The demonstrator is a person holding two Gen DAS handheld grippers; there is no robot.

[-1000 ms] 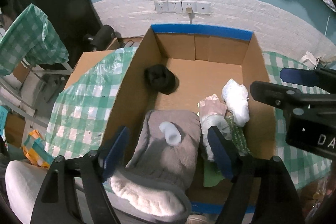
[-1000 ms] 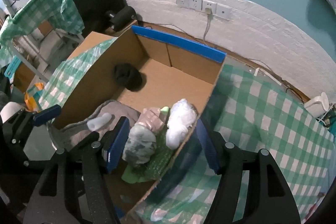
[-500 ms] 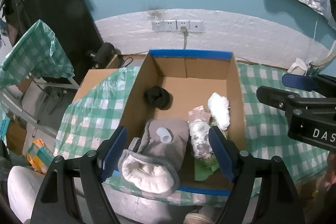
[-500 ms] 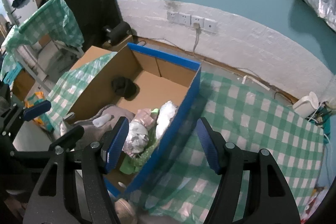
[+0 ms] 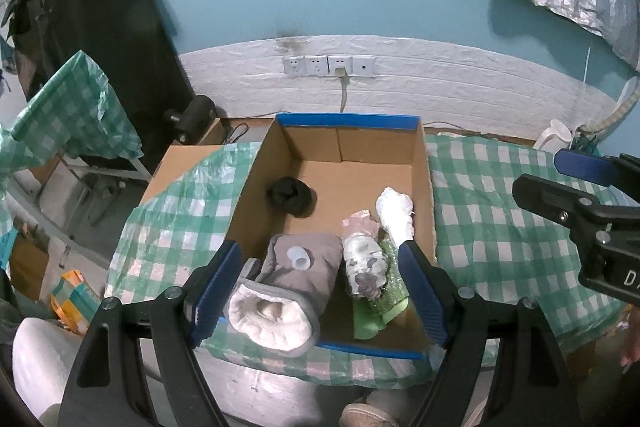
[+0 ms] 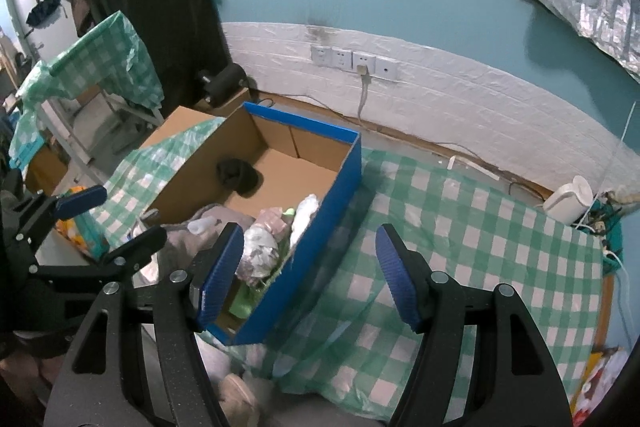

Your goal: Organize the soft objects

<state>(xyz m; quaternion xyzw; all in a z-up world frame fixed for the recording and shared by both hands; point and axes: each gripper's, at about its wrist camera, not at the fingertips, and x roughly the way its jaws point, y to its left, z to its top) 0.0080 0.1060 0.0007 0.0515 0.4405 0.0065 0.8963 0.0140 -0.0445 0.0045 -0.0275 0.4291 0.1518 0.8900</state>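
Backing off box (image 5: pixel 424 187), both grippers (image 5: pixel 320 283) (image 6: pixel 310 275) empty, jaws wide, left just opening further. Soft items bunching at box's near edge, sock (image 5: pixel 290 195) mid-left. Likely finishing; next needing another item.

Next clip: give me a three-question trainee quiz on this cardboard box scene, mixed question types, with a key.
1. True or false: the black bundled cloth lies inside the blue-rimmed cardboard box.
2. Which item overhangs the box's near edge? A) the grey fleece-lined slipper B) the white crumpled cloth roll C) the white kettle
3. Fill in: the left gripper and the right gripper both hold ____.

Key
1. True; it sits alone by the left wall.
2. A; its white lining hangs past the rim.
3. Nothing; both have open jaws above the box.
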